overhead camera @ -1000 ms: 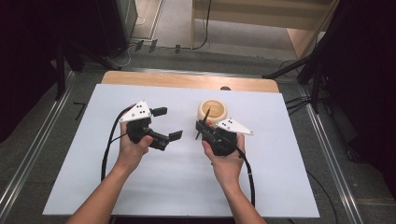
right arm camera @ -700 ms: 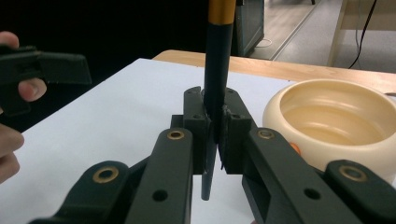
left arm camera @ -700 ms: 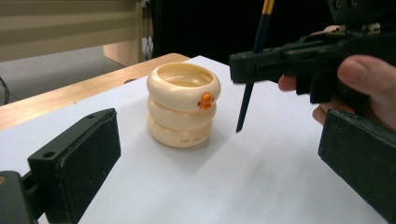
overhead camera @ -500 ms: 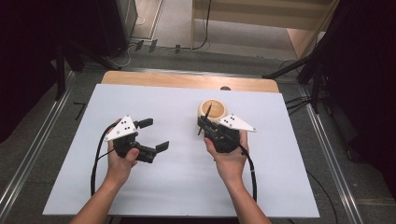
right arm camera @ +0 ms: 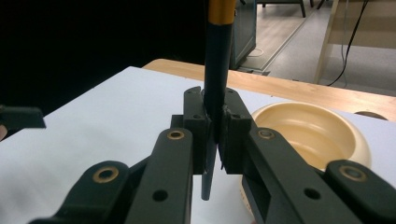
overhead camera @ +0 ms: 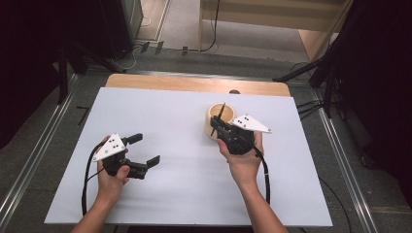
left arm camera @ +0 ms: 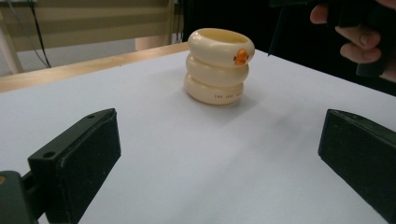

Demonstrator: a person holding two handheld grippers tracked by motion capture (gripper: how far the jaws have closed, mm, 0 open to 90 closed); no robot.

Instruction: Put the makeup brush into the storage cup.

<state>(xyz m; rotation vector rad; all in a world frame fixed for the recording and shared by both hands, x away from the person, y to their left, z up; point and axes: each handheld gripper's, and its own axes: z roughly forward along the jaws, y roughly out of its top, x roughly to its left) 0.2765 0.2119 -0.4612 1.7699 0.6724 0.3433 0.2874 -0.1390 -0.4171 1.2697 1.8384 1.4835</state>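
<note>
- The right gripper (overhead camera: 219, 127) is sitting right of centre in the high view, its fingers clamped together on a thin dark pen (right arm camera: 215, 93)
- In the right gripper view the pen is standing upright between the fingers, its dark shaft running up the middle of the frame to a yellow band at the top edge, while its lower tip is poking out below the fingers
- The cream holder (overhead camera: 214, 116) is standing just beyond the right gripper, toward the upper middle of the high view; the pen appears to be leaning over its rim, though the small picture is making it hard to tell whether they are touching
- In the left gripper view the holder (left arm camera: 218, 65) is showing as three stacked rings with an orange mark near the top, in the upper centre of the frame
- The left gripper (overhead camera: 145, 150) is resting at the lower left of the high view, its fingers (left arm camera: 77, 158) standing wide apart with nothing between them, well apart from the holder
- The white table (overhead camera: 165, 111) is carrying everything
</note>
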